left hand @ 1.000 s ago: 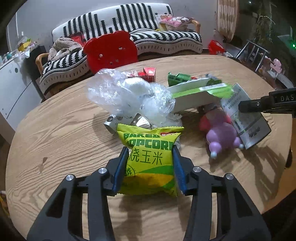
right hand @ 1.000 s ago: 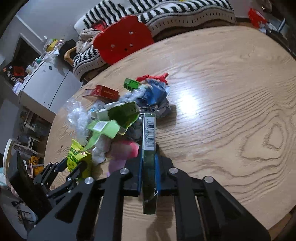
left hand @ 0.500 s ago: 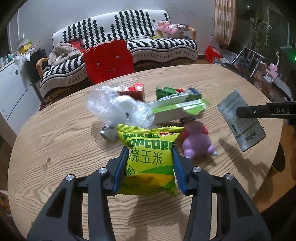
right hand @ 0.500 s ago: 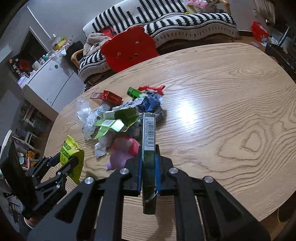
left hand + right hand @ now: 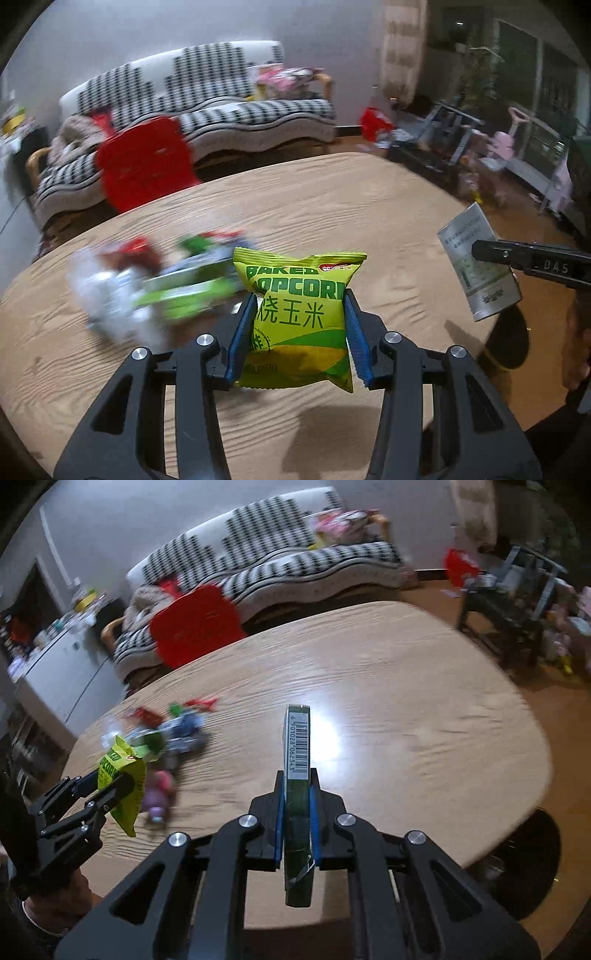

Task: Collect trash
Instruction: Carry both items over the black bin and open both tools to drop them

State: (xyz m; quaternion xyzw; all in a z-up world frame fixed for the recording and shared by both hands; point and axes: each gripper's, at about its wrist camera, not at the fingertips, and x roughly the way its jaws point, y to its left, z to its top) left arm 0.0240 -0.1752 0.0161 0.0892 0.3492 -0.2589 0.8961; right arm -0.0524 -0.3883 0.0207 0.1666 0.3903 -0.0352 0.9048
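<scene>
Nearest in the left wrist view, the left gripper (image 5: pixel 299 325) has its blue-padded jaws about half open and pressed against both sides of a yellow-green foil popcorn bag (image 5: pixel 300 321) printed "BAKED POPCORN", held upright and clear above the near part of the oval light-wood table (image 5: pixel 332 206). In the right wrist view, the right gripper (image 5: pixel 297 812) is closed almost fully on a flat dark green carton (image 5: pixel 297 760), edge-on, its white barcode strip facing up, also lifted over the table's near edge.

Seen from the left, the carton (image 5: pixel 478 264) shows its grey printed face off the table's right edge, pinched by the black right fingers (image 5: pixel 532 260). Seen from the right, the popcorn bag (image 5: pixel 123 779) hangs in the left gripper (image 5: pixel 110 794) over the table's left edge, a person's hand (image 5: pixel 70 890) below it.

Farther in, toward the table's left side, lies a blurred heap of trash (image 5: pixel 155 288): clear crinkled plastic, green-and-white wrappers, red scraps. A pink-and-purple soft toy (image 5: pixel 159 792) lies just on its near side.

Beyond the far edge stands a red plastic chair back (image 5: pixel 142 168), then a black-and-white striped sofa (image 5: pixel 207 96) against the wall, with a white cabinet (image 5: pixel 62 672) at the left.
</scene>
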